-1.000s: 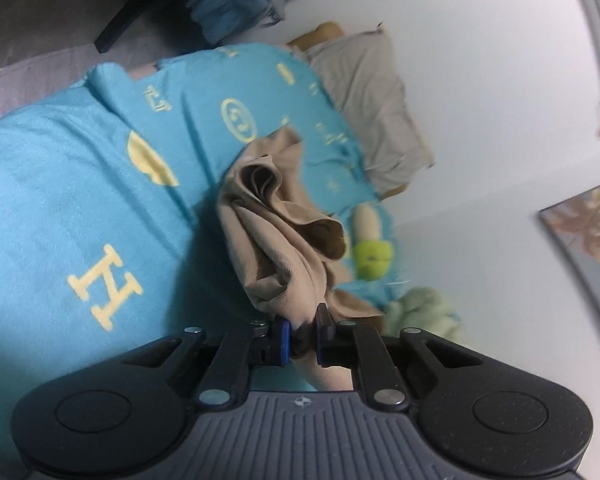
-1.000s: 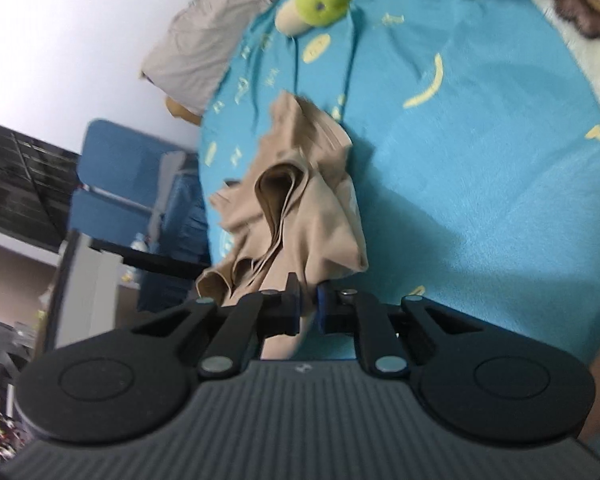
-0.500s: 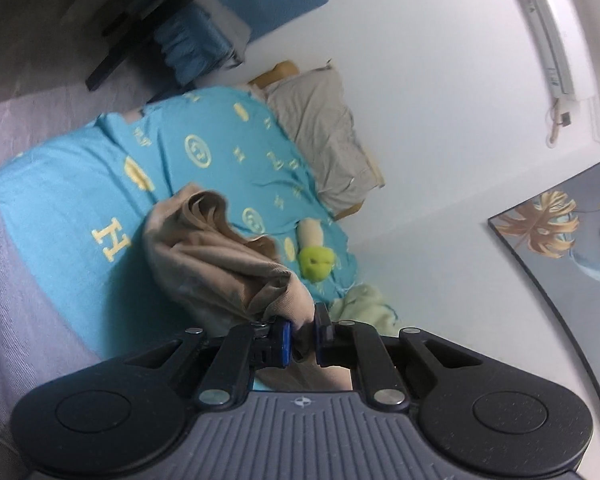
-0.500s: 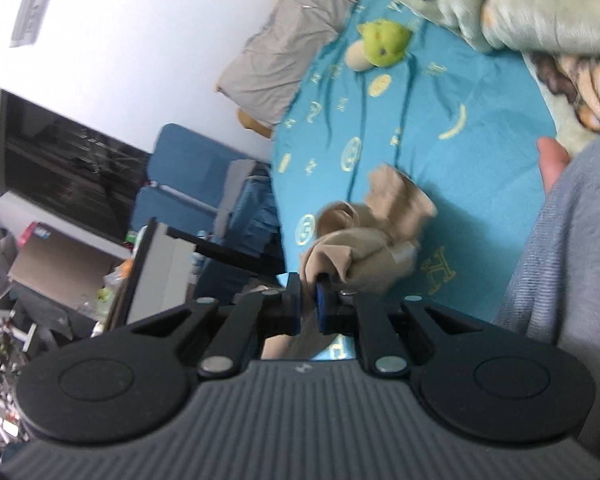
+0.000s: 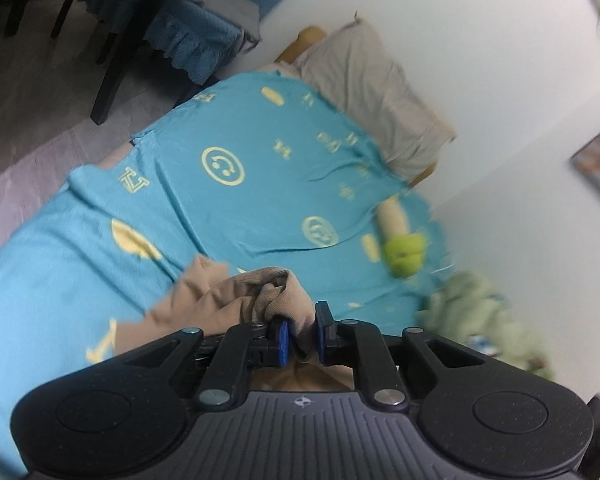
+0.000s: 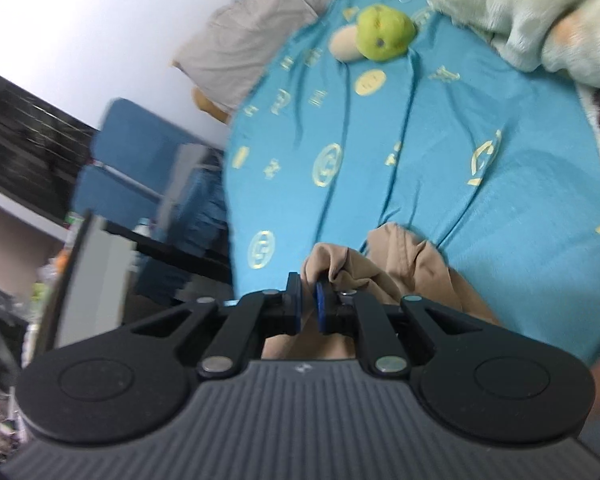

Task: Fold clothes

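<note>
Clearly the tan garment (image 5: 236, 300) is nowhere near folded: it hangs bunched and creased between my two grippers, low over the blue bedsheet (image 5: 260, 184). My left gripper (image 5: 299, 335) has its jaws pinched narrow on one wad of cloth, my right gripper (image 6: 308, 306) likewise on another. Spreading it flat is all left to do. Crumpled so, I cannot tell its long axis. A green plush toy (image 6: 384, 32) lies well beyond, near the pillow (image 5: 372, 92).

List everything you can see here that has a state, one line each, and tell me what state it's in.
left gripper: shut on the tan garment
right gripper: shut on the tan garment
tan garment: bunched, unfolded, held by both grippers over the bed
blue bedsheet: spread out, wrinkled
green plush toy: lying on the bedsheet
grey pillow: lying at the head of the bed
</note>
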Motion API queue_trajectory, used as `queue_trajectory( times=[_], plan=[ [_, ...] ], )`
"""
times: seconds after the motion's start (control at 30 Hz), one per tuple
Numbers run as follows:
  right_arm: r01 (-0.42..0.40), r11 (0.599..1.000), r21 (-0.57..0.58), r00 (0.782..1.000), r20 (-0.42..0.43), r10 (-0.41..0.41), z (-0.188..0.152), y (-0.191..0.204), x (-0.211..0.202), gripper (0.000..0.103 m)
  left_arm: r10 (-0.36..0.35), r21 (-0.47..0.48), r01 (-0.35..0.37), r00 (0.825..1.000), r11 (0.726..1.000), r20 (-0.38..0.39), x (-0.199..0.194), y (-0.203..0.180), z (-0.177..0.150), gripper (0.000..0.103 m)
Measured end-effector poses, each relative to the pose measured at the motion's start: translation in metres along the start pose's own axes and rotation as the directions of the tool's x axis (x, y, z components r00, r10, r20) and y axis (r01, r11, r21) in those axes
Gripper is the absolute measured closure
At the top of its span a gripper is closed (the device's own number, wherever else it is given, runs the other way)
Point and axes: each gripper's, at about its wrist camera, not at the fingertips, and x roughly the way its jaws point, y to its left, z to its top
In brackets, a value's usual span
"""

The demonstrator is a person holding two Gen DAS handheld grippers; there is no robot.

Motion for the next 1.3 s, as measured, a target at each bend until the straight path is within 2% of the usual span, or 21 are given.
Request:
queue_trajectory(
  times=[0.13,0.27,0.4,0.47,0.53,0.57,0.6,0.63,0.67,0.7,0.77,0.8,0.87,0.93,1.0,1.03,1.07,1.1,1.23,1.3],
  plan=[
    [0.068,0.998,-0.014,0.997,-0.034,-0.068,0.009,-0.008,0.054,0.092,0.033,0.155,-0.027,0.999,0.988,-0.038,0.058,0.006,0.013,0.086],
    [0.097,0.994,0.040,0.992,-0.089,-0.093,0.013,-0.032,0.092,0.091,0.031,0.207,-0.015,0.997,0.978,-0.074,0.092,0.020,0.012,0.086],
    [0.119,0.992,0.052,0.988,-0.105,-0.113,0.013,-0.035,0.101,0.090,0.047,0.253,-0.026,0.996,0.967,-0.078,0.099,0.017,0.012,0.084],
    [0.127,0.992,0.005,0.987,-0.095,-0.126,0.013,-0.027,0.099,0.090,0.053,0.301,-0.029,0.996,0.953,-0.072,0.098,0.013,0.010,0.083],
    [0.122,0.992,-0.036,0.988,-0.090,-0.125,0.012,-0.021,0.098,0.088,0.050,0.344,-0.024,0.996,0.939,-0.069,0.093,0.007,0.006,0.073],
    [0.111,0.992,-0.052,0.990,-0.086,-0.116,0.012,-0.019,0.096,0.082,0.044,0.366,-0.016,0.997,0.930,-0.068,0.091,0.004,0.005,0.070],
    [0.096,0.993,-0.070,0.992,-0.079,-0.101,0.012,-0.015,0.093,0.065,0.037,0.388,-0.008,0.997,0.922,-0.066,0.087,0.001,0.003,0.063],
    [0.072,0.993,-0.095,0.995,-0.068,-0.079,0.011,-0.012,0.089,0.053,0.023,0.403,0.004,0.998,0.915,-0.063,0.083,-0.002,0.001,0.052],
    [0.048,0.991,-0.125,0.997,-0.052,-0.054,0.009,-0.008,0.084,0.027,0.010,0.420,0.015,0.998,0.907,-0.058,0.078,-0.004,-0.001,0.045],
    [0.024,0.987,-0.156,0.999,-0.036,-0.030,0.007,-0.004,0.078,0.016,0.013,0.462,0.002,0.999,0.887,-0.031,0.072,-0.008,-0.006,0.036],
    [-0.021,0.975,-0.221,1.000,-0.019,0.017,0.004,0.004,0.069,0.018,0.016,0.542,-0.027,1.000,0.840,0.024,0.062,-0.016,-0.014,0.029],
    [-0.021,0.970,-0.240,1.000,-0.012,0.019,0.003,0.006,0.068,0.018,0.020,0.565,-0.039,0.999,0.824,0.040,0.061,-0.017,-0.016,0.022],
    [-0.012,0.962,-0.273,1.000,0.008,0.014,0.001,0.010,0.065,0.017,0.027,0.607,-0.064,0.997,0.792,0.070,0.060,-0.020,-0.021,0.020],
    [0.006,0.949,-0.316,1.000,0.011,-0.003,0.000,0.011,0.069,0.020,0.060,0.588,-0.072,0.997,0.806,0.039,0.070,-0.016,-0.020,0.020],
    [0.041,0.933,-0.357,0.999,0.004,-0.042,-0.001,0.012,0.078,0.045,0.120,0.595,-0.110,0.992,0.796,0.022,0.084,-0.011,-0.021,0.020],
    [0.061,0.928,-0.367,0.998,-0.003,-0.067,-0.001,0.011,0.085,0.050,0.150,0.599,-0.128,0.989,0.790,0.014,0.091,-0.008,-0.021,0.020],
    [0.082,0.924,-0.373,0.996,-0.010,-0.093,-0.001,0.009,0.092,0.063,0.171,0.603,-0.141,0.985,0.785,0.008,0.096,-0.006,-0.021,0.020],
    [0.099,0.921,-0.377,0.993,-0.022,-0.116,-0.002,0.006,0.101,0.071,0.190,0.607,-0.152,0.982,0.780,0.002,0.102,-0.004,-0.022,0.020],
    [0.160,0.897,-0.412,0.978,-0.057,-0.201,-0.012,-0.003,0.128,0.076,0.210,0.594,-0.169,0.978,0.787,0.000,0.109,0.000,-0.021,0.020],
    [0.166,0.888,-0.428,0.977,-0.050,-0.207,-0.017,-0.003,0.126,0.076,0.216,0.593,-0.179,0.976,0.785,0.009,0.108,-0.001,-0.021,0.020]
  ],
)
